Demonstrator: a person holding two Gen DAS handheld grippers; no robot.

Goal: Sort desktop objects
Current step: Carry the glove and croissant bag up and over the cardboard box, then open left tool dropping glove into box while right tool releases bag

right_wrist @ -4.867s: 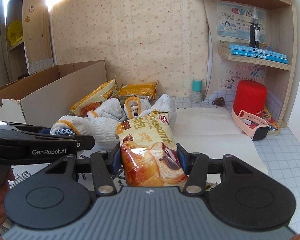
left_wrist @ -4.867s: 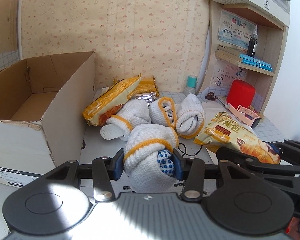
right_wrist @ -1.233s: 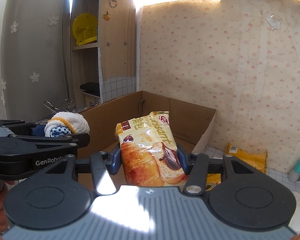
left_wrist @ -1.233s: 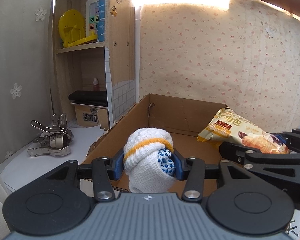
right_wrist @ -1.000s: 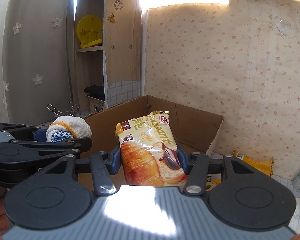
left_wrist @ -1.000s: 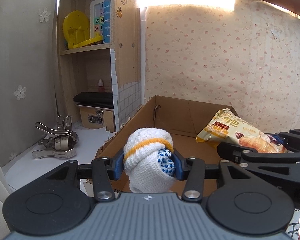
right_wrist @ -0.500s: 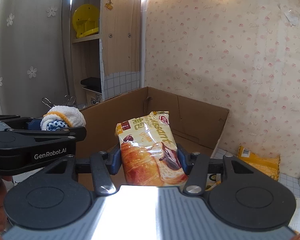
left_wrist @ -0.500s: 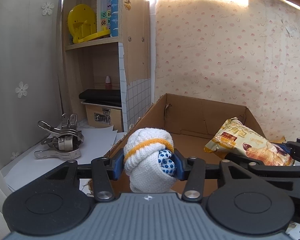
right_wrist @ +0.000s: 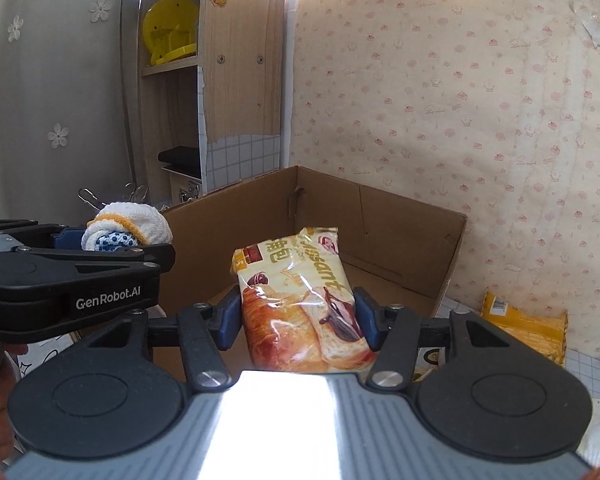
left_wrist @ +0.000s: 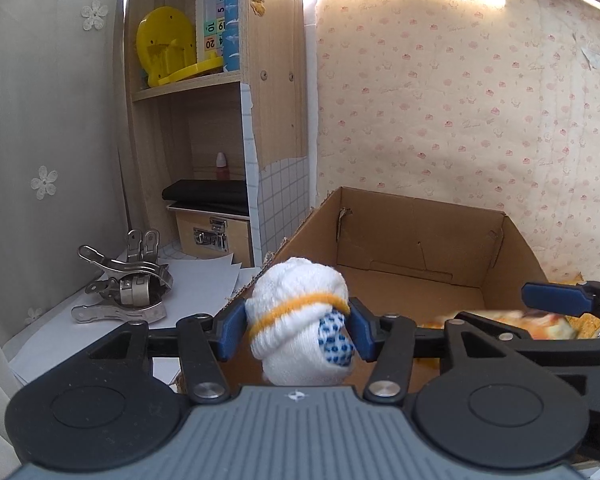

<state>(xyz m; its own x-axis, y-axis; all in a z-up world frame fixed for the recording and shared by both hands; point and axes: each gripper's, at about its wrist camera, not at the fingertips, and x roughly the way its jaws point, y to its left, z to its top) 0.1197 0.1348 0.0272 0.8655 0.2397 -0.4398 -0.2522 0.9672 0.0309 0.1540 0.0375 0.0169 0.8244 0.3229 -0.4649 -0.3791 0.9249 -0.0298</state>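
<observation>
A rolled white sock ball [left_wrist: 296, 304] with an orange band sits between the blue pads of my left gripper [left_wrist: 296, 330]. The jaws are opening, but the pads still touch it. It hangs over the near left rim of the open cardboard box [left_wrist: 420, 240]. My right gripper [right_wrist: 298, 320] is over the same box [right_wrist: 400, 220]; its jaws are opening around a croissant bag [right_wrist: 300, 300]. In the left wrist view that bag [left_wrist: 500, 322] is blurred and sags below the right gripper [left_wrist: 508, 312], one blue pad bare. The sock ball [right_wrist: 128, 224] and left gripper [right_wrist: 120, 244] also show at the left.
Metal clips [left_wrist: 128, 284] lie on white paper [left_wrist: 196, 280] left of the box. Behind them stands a wooden shelf unit with a latched wooden case [left_wrist: 212, 236] and a yellow plastic item [left_wrist: 164, 52]. A yellow snack packet [right_wrist: 528, 328] lies on the desk to the box's right.
Both grippers' pads have spread a little. The croissant bag has dropped lower and gone blurred in the left wrist view. The sock ball has widened between the left pads.
</observation>
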